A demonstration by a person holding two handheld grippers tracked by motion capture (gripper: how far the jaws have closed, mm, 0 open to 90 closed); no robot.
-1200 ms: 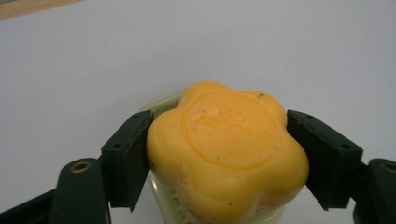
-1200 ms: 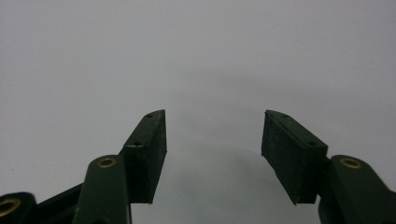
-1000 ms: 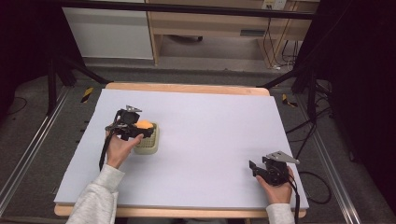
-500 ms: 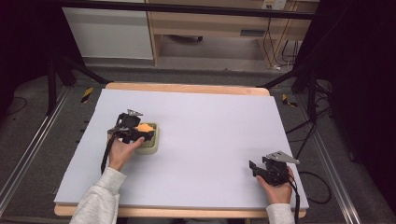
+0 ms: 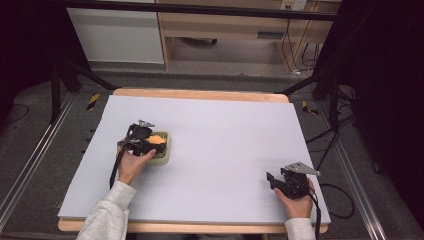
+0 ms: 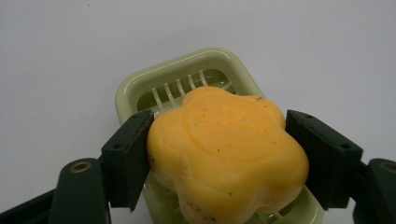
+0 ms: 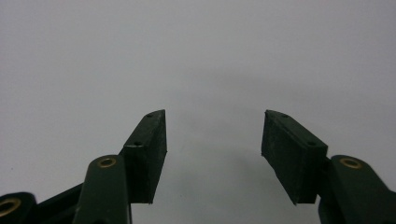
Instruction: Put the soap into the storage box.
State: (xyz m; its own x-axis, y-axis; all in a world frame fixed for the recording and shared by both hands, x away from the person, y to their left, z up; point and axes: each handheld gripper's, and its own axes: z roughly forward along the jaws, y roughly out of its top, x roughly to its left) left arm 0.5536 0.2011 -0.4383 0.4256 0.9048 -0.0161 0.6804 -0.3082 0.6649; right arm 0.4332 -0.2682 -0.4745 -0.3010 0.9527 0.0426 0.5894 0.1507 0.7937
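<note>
A flower-shaped orange soap (image 6: 224, 149) sits between the pads of my left gripper (image 6: 219, 154), which press on both of its sides. Under it lies a pale green soap dish (image 6: 187, 79) with a slotted floor; whether the soap rests on the dish or hangs just above it I cannot tell. From above, the left gripper (image 5: 145, 140) holds the soap (image 5: 156, 139) over the dish (image 5: 165, 157) at the table's left. My right gripper (image 5: 278, 181) stands open near the front right, with nothing between its fingers (image 7: 149, 154).
A white board (image 5: 225, 135) covers the wooden table, whose edge runs along the back. A pale cabinet (image 5: 117, 32) and a wooden desk (image 5: 235, 27) stand beyond it. Cables (image 5: 345, 200) trail off the right side.
My left gripper, with the soap in it, has come a little toward the near side and down over the dish. The right gripper has stayed in place.
</note>
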